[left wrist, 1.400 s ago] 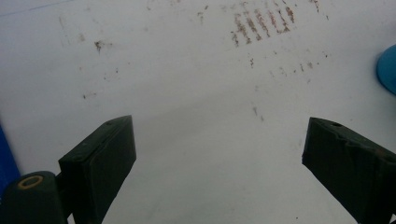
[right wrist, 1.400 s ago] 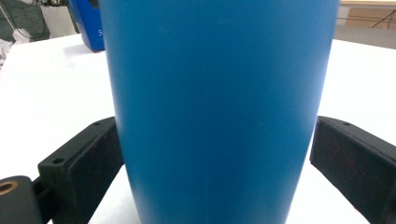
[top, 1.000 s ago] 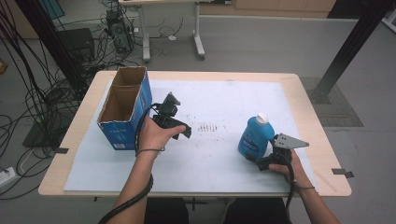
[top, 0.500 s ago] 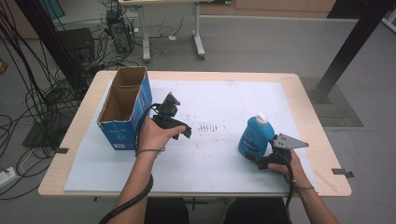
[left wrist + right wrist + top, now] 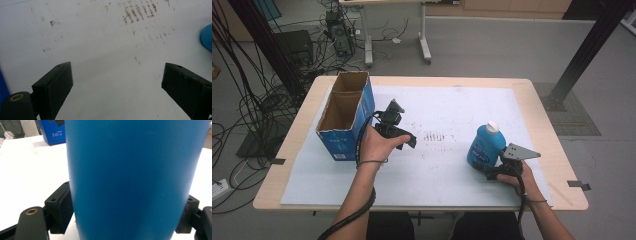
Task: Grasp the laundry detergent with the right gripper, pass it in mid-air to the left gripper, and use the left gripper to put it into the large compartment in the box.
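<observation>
A blue bottle (image 5: 484, 147) with a white cap stands upright at the right of the white sheet. My right gripper (image 5: 491, 171) has it low on the body; its jaws have just been closing, and in the right gripper view both pads (image 5: 60, 207) press the sides of the bottle (image 5: 135, 180). A hand holds my left gripper (image 5: 403, 127) beside the blue cardboard box (image 5: 344, 117). In the left gripper view it (image 5: 117, 82) stands open over the bare sheet, nothing between its jaws.
The open-topped box stands at the table's left and appears far off in the right gripper view (image 5: 53, 132). Rust-coloured marks (image 5: 432, 136) stain the sheet's middle. The wooden table edge (image 5: 557, 150) runs close to the right of the bottle.
</observation>
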{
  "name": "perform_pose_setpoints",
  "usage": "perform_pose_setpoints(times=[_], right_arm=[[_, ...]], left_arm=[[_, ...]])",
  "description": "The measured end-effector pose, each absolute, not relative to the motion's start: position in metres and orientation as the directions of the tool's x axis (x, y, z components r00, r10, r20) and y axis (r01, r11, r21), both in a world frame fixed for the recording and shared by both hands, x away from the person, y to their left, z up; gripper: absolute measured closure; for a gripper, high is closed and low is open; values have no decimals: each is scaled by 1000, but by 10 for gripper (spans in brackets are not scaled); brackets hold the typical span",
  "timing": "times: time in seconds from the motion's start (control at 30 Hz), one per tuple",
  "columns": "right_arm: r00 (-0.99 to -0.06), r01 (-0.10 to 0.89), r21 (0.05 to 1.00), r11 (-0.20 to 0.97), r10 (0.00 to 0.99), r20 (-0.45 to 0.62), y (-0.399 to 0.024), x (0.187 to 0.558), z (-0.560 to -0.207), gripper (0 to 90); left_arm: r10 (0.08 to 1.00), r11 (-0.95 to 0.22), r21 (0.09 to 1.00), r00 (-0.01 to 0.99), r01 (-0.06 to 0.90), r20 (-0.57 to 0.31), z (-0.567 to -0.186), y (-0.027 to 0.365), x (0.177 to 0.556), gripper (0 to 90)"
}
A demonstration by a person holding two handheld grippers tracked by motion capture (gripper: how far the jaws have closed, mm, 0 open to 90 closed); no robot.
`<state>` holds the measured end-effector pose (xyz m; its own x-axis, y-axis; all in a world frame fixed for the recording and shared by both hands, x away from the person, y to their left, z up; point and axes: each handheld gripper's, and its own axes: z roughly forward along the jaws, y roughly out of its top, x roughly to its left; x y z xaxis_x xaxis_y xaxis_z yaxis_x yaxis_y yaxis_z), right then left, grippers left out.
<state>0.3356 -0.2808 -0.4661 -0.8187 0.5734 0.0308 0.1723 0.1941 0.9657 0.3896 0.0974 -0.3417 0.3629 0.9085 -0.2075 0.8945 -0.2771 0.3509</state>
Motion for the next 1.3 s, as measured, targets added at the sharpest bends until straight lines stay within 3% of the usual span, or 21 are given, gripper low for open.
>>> perform_pose_setpoints(times=[0.73, 1.3], right_arm=[[-797, 183, 965, 191, 603, 32, -279, 335, -466, 350], [-800, 188, 964, 187, 599, 40, -279, 335, -466, 391]], left_arm=[[908, -275, 355, 363, 893, -211, -341, 97, 388, 105], [908, -277, 355, 364, 893, -206, -340, 97, 388, 105]])
